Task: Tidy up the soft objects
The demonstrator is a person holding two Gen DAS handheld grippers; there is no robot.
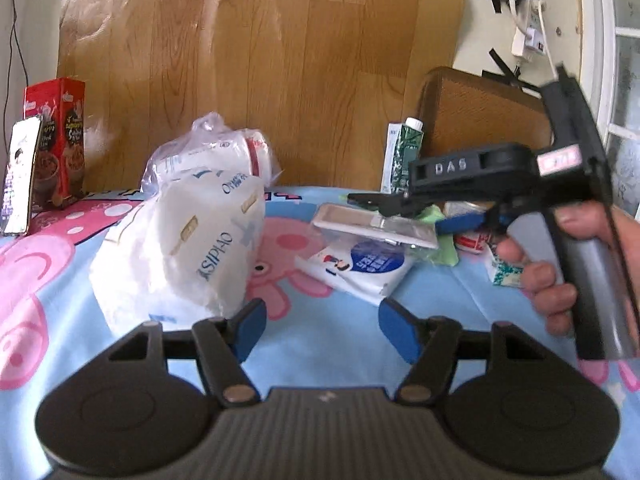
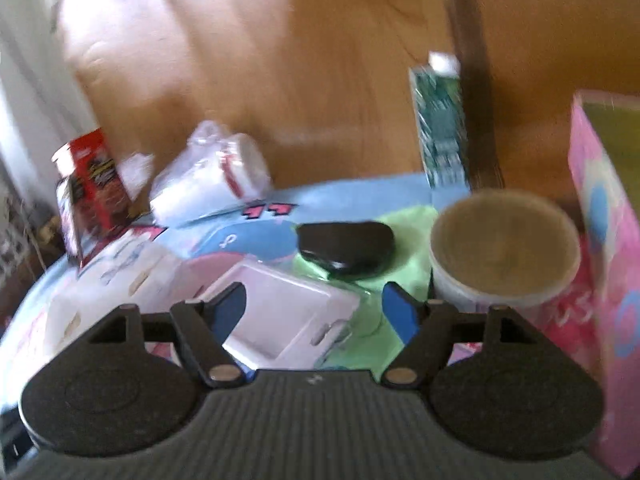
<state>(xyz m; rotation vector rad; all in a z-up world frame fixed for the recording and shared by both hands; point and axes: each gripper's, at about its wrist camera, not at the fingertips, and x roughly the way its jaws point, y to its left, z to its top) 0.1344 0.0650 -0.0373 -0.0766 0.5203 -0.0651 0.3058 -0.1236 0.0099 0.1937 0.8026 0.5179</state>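
Observation:
My left gripper (image 1: 322,330) is open and empty above the blue cartoon cloth (image 1: 320,344), just right of a white tissue pack (image 1: 180,248). A clear bag of white cloth (image 1: 216,152) lies behind that pack. A small tissue packet (image 1: 360,268) lies ahead under a white plastic case (image 1: 372,224). My right gripper (image 2: 316,312) is open, its jaws either side of that white case (image 2: 288,320). It shows from the side in the left wrist view (image 1: 460,204). A green cloth (image 2: 404,220) lies under a black pouch (image 2: 346,250). The right wrist view is blurred.
A red snack box (image 1: 60,140) and a phone (image 1: 20,176) stand at the far left. A green carton (image 2: 440,128) stands at the back. A round tub (image 2: 504,248) and a pink box (image 2: 608,240) stand at the right. The cloth ends at a wooden floor (image 1: 280,60).

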